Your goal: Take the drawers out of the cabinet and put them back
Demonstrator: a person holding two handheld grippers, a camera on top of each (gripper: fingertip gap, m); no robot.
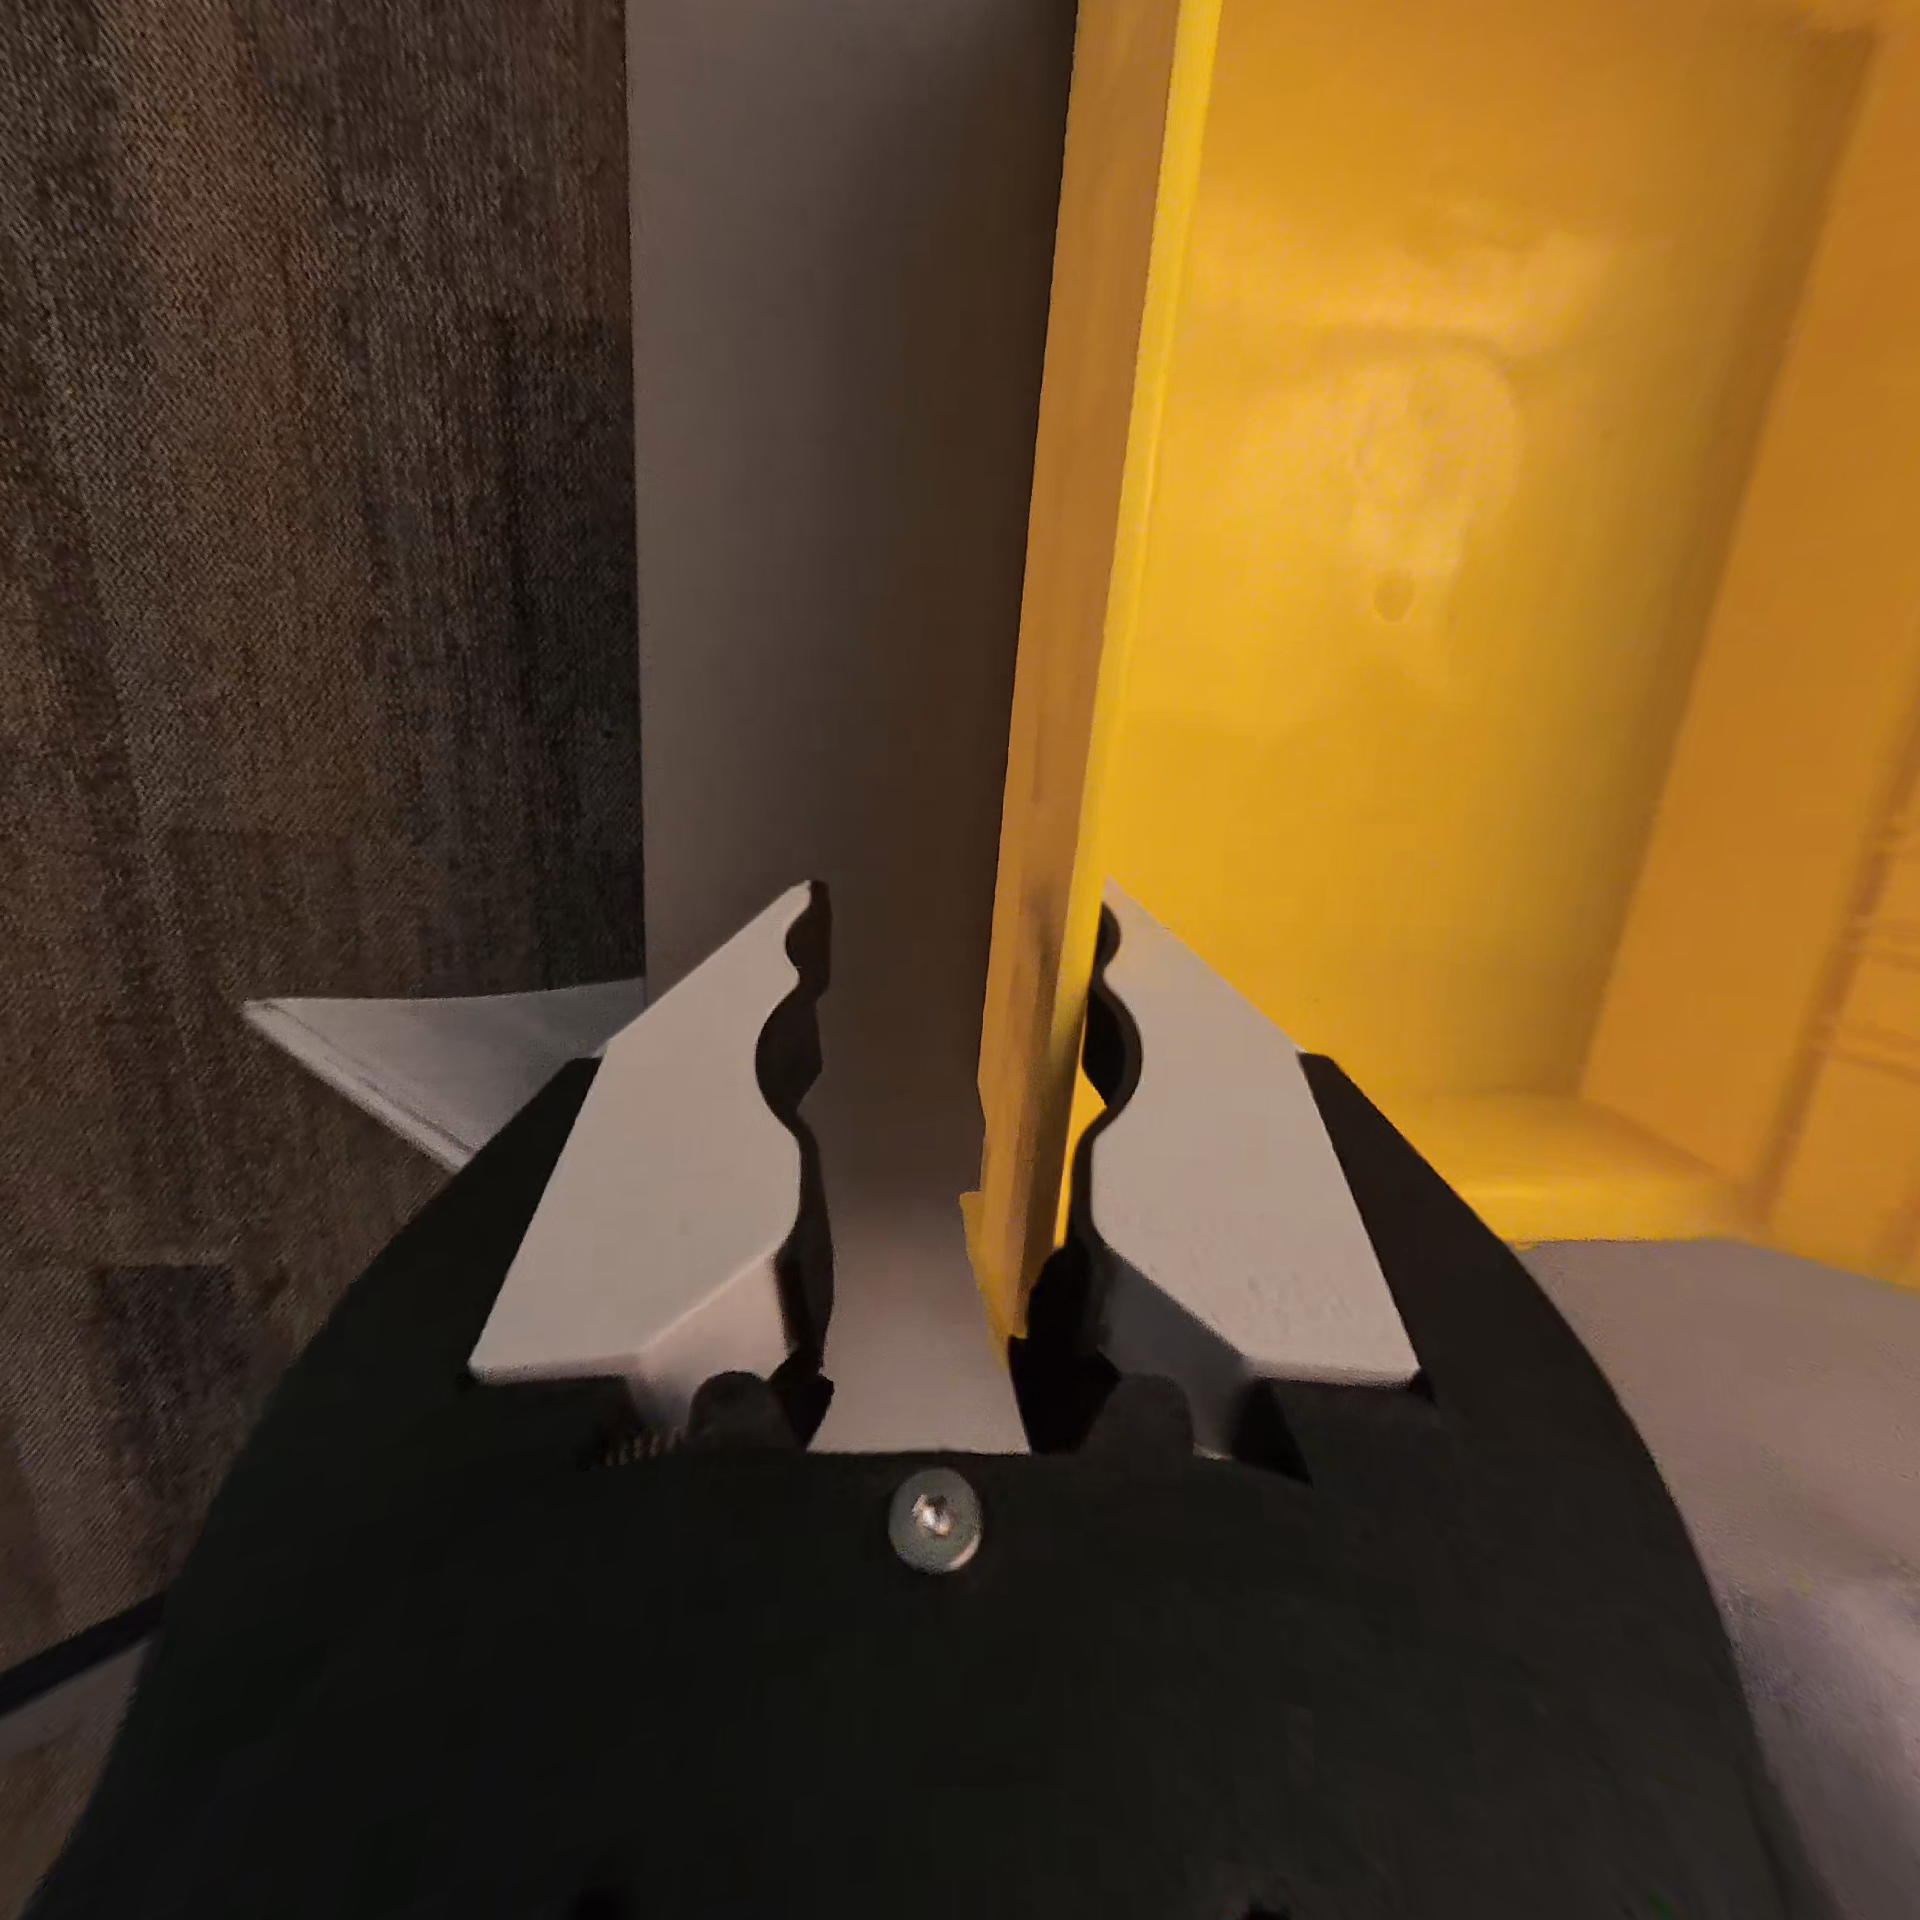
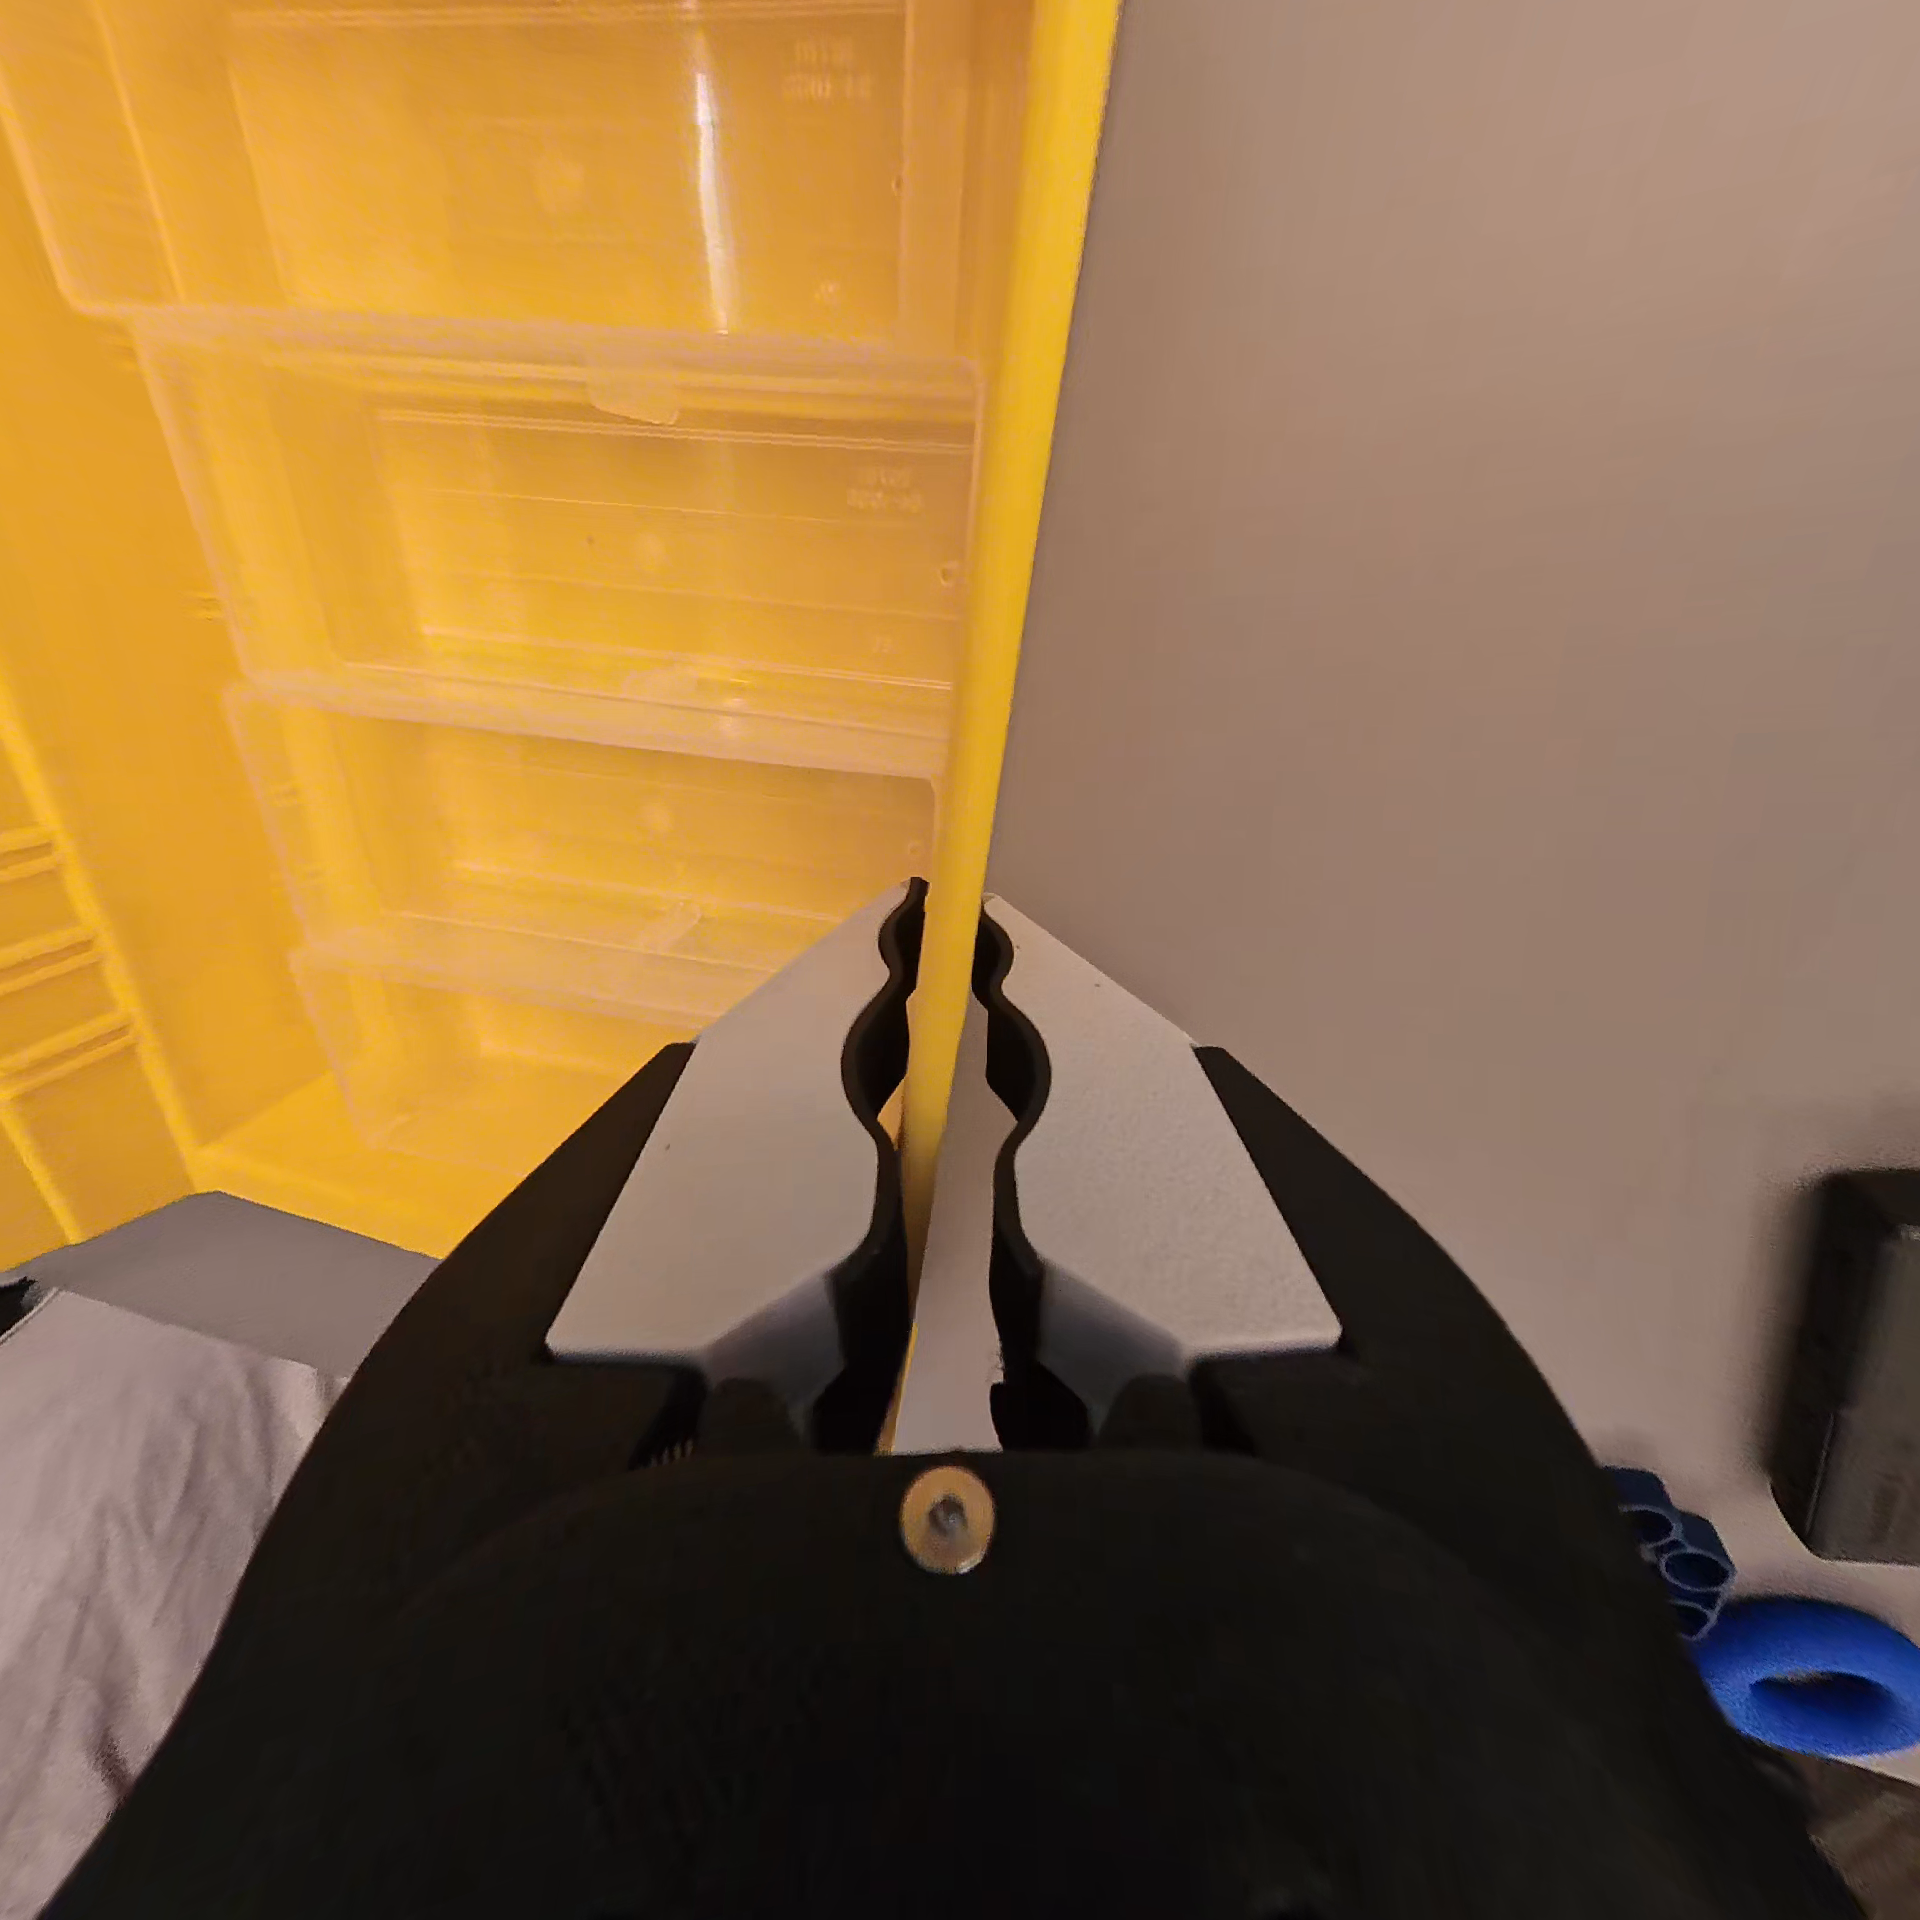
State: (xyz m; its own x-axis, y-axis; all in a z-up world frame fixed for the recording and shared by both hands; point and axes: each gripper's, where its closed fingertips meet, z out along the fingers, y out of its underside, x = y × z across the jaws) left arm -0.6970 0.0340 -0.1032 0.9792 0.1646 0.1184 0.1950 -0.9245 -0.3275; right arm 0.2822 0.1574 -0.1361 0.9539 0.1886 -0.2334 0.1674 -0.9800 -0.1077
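right gripper [image 2: 948, 914] clamped on yellow cabinet's [image 2: 997, 582] right side wall | left gripper [image 1: 961, 914] parted, straddling left wall, not pinching | clear drawers [image 2: 623, 540] seated in right column; left bays look empty | step: likely steadying cabinet | next: free one gripper, reach a drawer.

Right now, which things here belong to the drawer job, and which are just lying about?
Job: yellow plastic cabinet; clear plastic drawers; left gripper; right gripper.

Lying about: blue foam ring; black box; white cloth; brown curtain.
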